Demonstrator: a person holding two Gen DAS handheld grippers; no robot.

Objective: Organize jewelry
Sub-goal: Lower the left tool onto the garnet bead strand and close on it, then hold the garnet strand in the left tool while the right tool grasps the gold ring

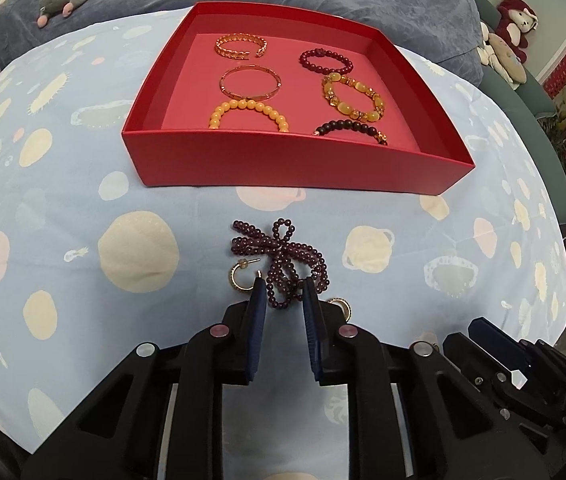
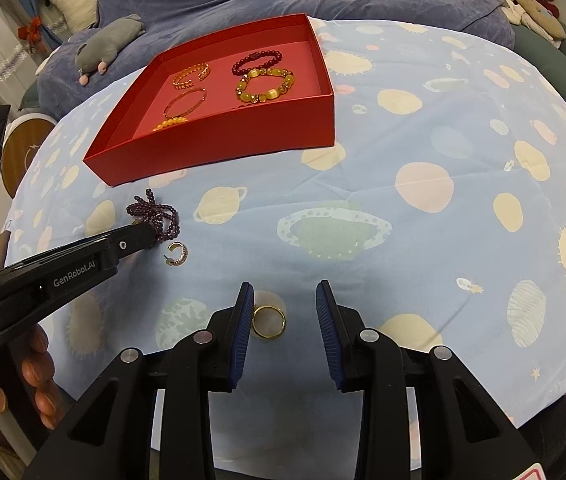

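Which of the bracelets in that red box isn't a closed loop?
The gold leaf-patterned cuff in the red box's far left corner. It has a gap on one side; the other bracelets that show fully are closed rings.

Left gripper (image 1: 283, 286) narrowed, right gripper (image 2: 285, 294) parted

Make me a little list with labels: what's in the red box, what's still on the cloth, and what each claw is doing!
red box: six bracelets
purple bead string: on cloth, bunched, between left claw fingers
hoop earrings: one beside beads, one on their other side
gold ring: on cloth, between right claw fingers
right claw: open, untouched ring
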